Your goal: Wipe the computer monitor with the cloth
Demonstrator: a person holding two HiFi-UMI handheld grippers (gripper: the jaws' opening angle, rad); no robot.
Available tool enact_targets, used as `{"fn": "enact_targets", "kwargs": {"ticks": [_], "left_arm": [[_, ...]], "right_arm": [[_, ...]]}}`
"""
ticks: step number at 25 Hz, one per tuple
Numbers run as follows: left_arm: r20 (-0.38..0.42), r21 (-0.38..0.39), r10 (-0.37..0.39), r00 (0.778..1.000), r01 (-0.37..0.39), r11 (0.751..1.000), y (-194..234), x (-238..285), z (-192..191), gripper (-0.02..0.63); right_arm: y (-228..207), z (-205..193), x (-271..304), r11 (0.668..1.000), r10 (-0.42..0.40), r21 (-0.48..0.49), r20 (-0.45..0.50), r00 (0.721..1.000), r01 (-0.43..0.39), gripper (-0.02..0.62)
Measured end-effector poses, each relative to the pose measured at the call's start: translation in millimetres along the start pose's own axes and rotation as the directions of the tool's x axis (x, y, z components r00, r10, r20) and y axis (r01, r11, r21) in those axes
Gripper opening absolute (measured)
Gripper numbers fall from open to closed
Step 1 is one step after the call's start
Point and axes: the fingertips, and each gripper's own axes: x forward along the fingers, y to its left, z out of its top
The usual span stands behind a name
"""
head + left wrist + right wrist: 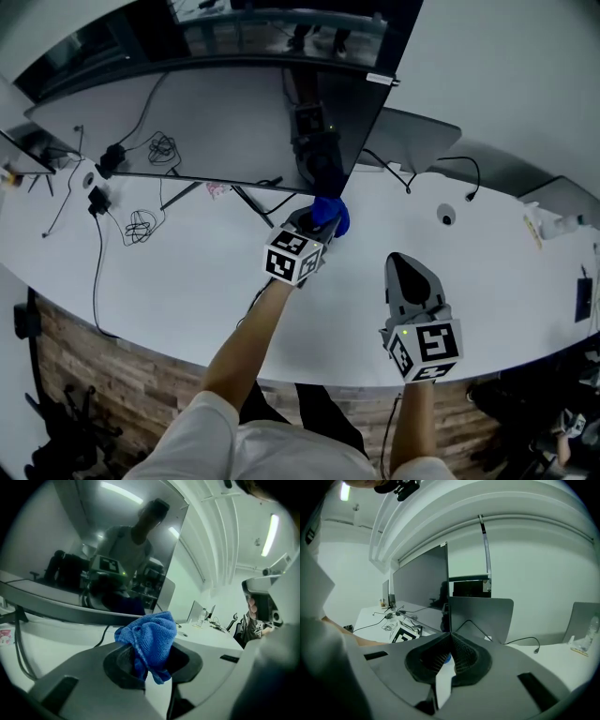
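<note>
Left gripper (149,654) pinches the wadded cloth (151,637), monitor (220,117) just ahead, right gripper (450,639) pressed together empty; hard rubbing might yank the cloth loose.

1. We see the right claw (450,635) with its jaws meeting at the tips, nothing gripped.
2. A speck of blue cloth (447,657) shows behind them.
3. Ahead, the monitor (421,581) stands on the white bench (555,660), a grey panel (487,618) beside it.
4. A cable (524,642) lies at right.
</note>
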Motion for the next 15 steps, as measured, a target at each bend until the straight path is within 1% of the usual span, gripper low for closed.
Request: {"fn": "enact_targets", "kwargs": {"ticks": [3, 6, 8, 11, 15], "left_arm": [[0.006, 0.011, -0.005, 1.000, 0.005, 1.000, -19.6, 10.7, 6.4, 0.106], [0.033, -0.023, 0.031, 0.999, -0.030, 0.999, -25.9, 11.8, 18.9, 0.104], [0.060, -0.042, 0.056, 0.997, -0.054, 0.998, -29.2, 8.8, 27.3, 0.103], [0.106, -0.008, 0.073, 0.992, -0.073, 0.997, -37.4, 1.4, 53.2, 0.103], [0.149, 0.034, 0.073, 0.986, -0.079, 0.996, -51.5, -7.4, 96.1, 0.101]], "right_arm": [[-10.4, -0.5, -13.6, 1.000, -0.009, 0.018, 0.012, 1.000, 0.009, 0.014], [-16.4, -1.9, -25.3, 0.998, -0.007, 0.061, 0.024, 1.000, 0.006, 0.014], [-19.3, 0.0, -32.1, 0.998, -0.020, 0.062, 0.024, 1.000, 0.019, 0.014], [-21.1, 12.7, -41.4, 0.998, -0.036, 0.060, 0.037, 0.999, 0.034, 0.014], [-25.5, 35.3, -54.8, 0.997, -0.054, 0.052, 0.071, 0.996, 0.050, 0.014]]}}
